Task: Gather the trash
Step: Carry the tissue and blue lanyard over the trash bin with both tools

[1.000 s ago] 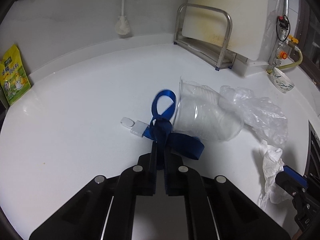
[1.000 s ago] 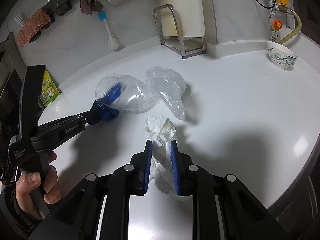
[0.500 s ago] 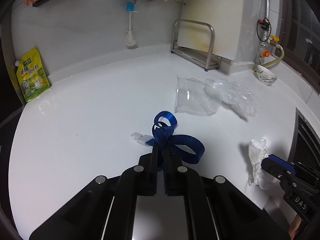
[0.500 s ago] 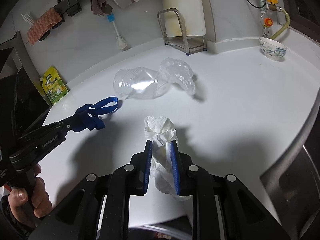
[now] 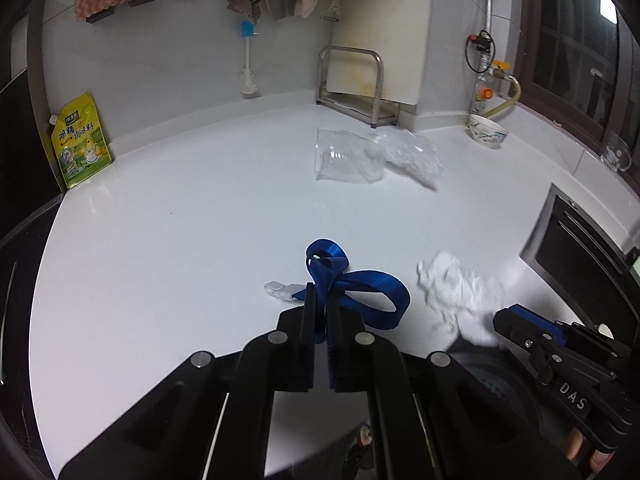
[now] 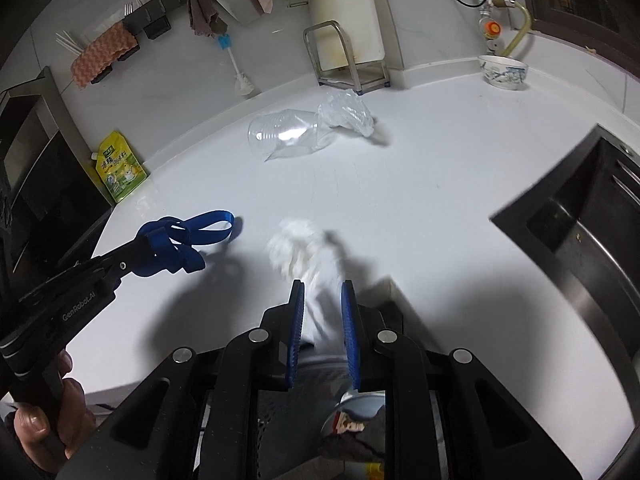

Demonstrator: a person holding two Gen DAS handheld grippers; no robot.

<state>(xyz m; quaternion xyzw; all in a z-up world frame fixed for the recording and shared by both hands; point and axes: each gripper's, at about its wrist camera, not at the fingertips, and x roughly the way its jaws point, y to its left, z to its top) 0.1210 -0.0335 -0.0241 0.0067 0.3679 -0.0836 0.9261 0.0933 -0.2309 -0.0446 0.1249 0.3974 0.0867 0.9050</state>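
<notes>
My left gripper (image 5: 320,294) is shut on a knotted blue strap (image 5: 352,288) that has a small white tag (image 5: 280,291) at its end. It hangs over the near part of the white counter (image 5: 180,220). My right gripper (image 6: 322,294) is shut on a crumpled white tissue (image 6: 304,248), held above the counter's front edge. The strap (image 6: 180,240) and the left gripper (image 6: 124,266) also show at the left of the right wrist view. A clear plastic cup (image 5: 346,156) lies on its side farther back, touching a crumpled clear plastic bag (image 5: 412,154).
A yellow-green pouch (image 5: 78,144) leans on the back wall at the left. A metal rack (image 5: 356,92) and a patterned bowl (image 5: 488,132) stand at the back. A dark sink (image 6: 580,220) is at the right. A bin with trash (image 6: 352,424) shows below the counter edge.
Both grippers have pulled back toward the counter's front edge with the strap and the tissue. The cup and bag stay behind and now look farther away.
</notes>
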